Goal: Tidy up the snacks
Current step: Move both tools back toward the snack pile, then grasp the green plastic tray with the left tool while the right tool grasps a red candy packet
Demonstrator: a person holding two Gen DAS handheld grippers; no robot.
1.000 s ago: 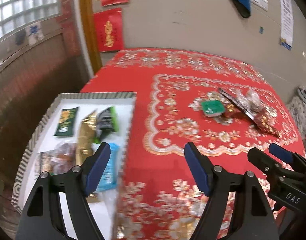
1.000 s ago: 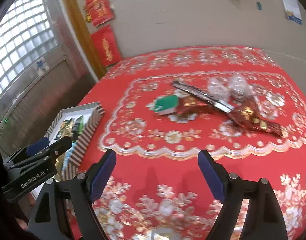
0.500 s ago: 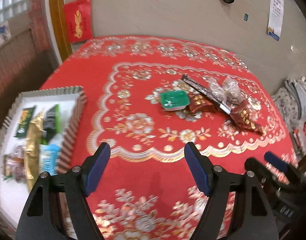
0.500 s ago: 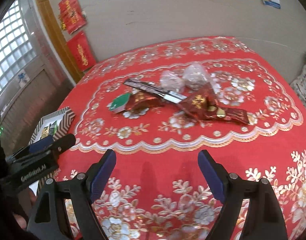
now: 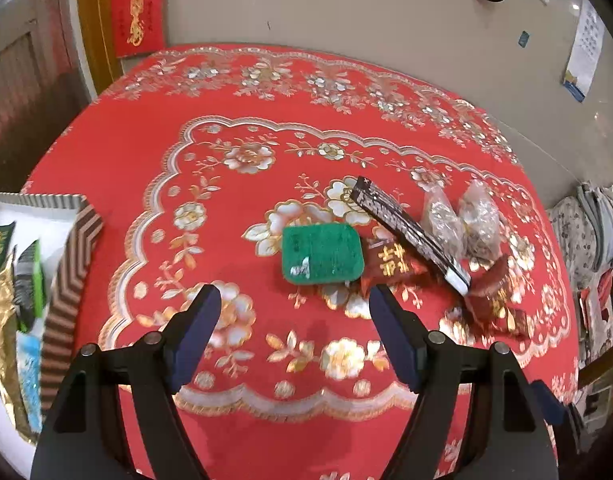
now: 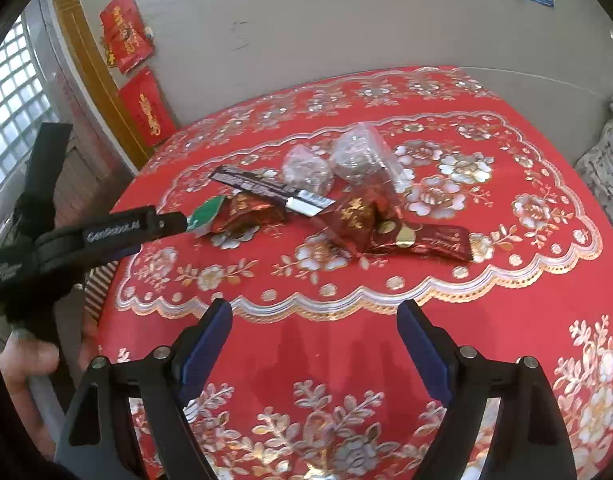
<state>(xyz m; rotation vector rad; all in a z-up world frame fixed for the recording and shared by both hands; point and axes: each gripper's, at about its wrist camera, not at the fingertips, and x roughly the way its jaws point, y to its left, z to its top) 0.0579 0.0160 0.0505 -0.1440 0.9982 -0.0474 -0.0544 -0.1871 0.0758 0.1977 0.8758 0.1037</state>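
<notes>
A pile of snacks lies mid-table: a green pack (image 5: 321,254), a small red packet (image 5: 388,266), a long black bar (image 5: 406,228), two clear bags (image 5: 462,220) and red wrappers (image 5: 494,312). My left gripper (image 5: 292,334) is open and empty, just short of the green pack. My right gripper (image 6: 314,346) is open and empty, nearer the table's front edge. In the right wrist view the pile shows as the black bar (image 6: 270,190), clear bags (image 6: 358,156) and a long red wrapper (image 6: 430,240); the left gripper's body (image 6: 110,234) partly hides the green pack (image 6: 206,212).
A striped-wall tray (image 5: 66,264) at the left edge holds several snack packs. The round table has a red floral cloth (image 5: 246,160). A wall stands behind it, and clutter (image 5: 594,232) lies beyond the right edge.
My left gripper has swung right from over the tray and moved in on the green pack. The right gripper has come closer to the pile. Both stay open.
</notes>
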